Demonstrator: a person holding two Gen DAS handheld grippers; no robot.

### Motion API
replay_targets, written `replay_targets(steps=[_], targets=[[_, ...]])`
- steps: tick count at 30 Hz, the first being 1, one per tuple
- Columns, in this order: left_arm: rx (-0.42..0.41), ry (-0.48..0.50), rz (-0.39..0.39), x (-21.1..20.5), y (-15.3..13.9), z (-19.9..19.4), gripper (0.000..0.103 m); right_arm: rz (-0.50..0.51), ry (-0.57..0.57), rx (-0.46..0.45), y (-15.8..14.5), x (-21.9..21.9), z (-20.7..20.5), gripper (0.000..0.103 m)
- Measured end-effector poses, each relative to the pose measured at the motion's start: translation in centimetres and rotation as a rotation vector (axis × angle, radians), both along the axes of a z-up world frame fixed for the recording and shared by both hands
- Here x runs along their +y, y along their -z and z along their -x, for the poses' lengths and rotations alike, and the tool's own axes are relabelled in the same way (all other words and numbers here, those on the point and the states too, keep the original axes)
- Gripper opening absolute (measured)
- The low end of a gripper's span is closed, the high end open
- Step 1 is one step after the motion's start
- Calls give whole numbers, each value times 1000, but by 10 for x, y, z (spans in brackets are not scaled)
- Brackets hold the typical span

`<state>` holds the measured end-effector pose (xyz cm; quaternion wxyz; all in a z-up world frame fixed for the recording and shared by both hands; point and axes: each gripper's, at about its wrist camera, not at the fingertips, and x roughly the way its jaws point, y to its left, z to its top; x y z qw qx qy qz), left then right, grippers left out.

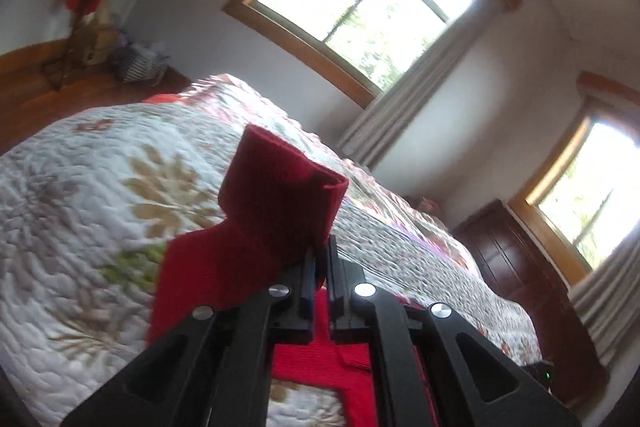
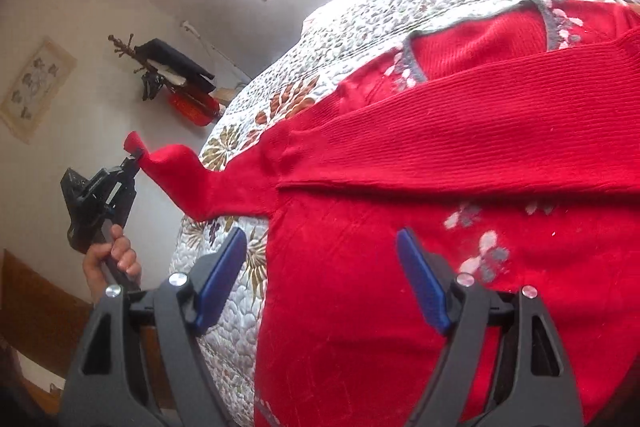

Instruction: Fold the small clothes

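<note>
A red sweater (image 2: 440, 155) lies spread on a quilted bed (image 2: 240, 327), one sleeve already laid across its chest. The left gripper (image 1: 320, 259) is clenched on the cuff (image 1: 280, 183) of the other sleeve (image 2: 224, 183), lifted clear of the quilt and stretched outward from the sweater's body. The right gripper (image 2: 320, 291) hangs released over the sweater's side edge, gripping nothing. The sleeve's long axis runs away from the body, so the fold likely carries the cuff back across the sweater's chest.
</note>
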<state>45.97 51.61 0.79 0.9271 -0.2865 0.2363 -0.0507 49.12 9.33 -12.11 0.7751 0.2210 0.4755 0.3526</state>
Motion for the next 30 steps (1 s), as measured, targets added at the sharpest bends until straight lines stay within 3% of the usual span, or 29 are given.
replay_targets(steps=[2,6,10,11,12,13,14,17,22,28,30], targets=[[18,73,-32,-53,12,-24,3,-51,12,31,1,-12,-11,79],[84,193,-12,-139,61,-64,3,-155,23,102,6,-25,-33,79],[133,251,7,-179,108,-68,4,-211,21,175,12,-22,-60,79],[149,252,16,-184,116,-67,9,-217,18,191,14,-20,-66,79],[153,258,34,-184,122,-61,35,-220,7,210,17,-15,-72,78],[142,261,62,-182,127,-56,55,-219,3,222,19,-11,-76,78],[123,261,84,-179,129,-50,83,-214,0,230,22,-7,-80,77],[90,301,136,-163,132,-38,86,-148,6,255,32,4,-91,73],[161,267,173,-114,131,-4,86,-28,-4,276,39,9,-90,62],[110,214,255,-81,133,53,89,-8,-52,296,45,26,-105,63],[111,208,281,-79,137,68,89,14,-71,299,46,32,-105,53]])
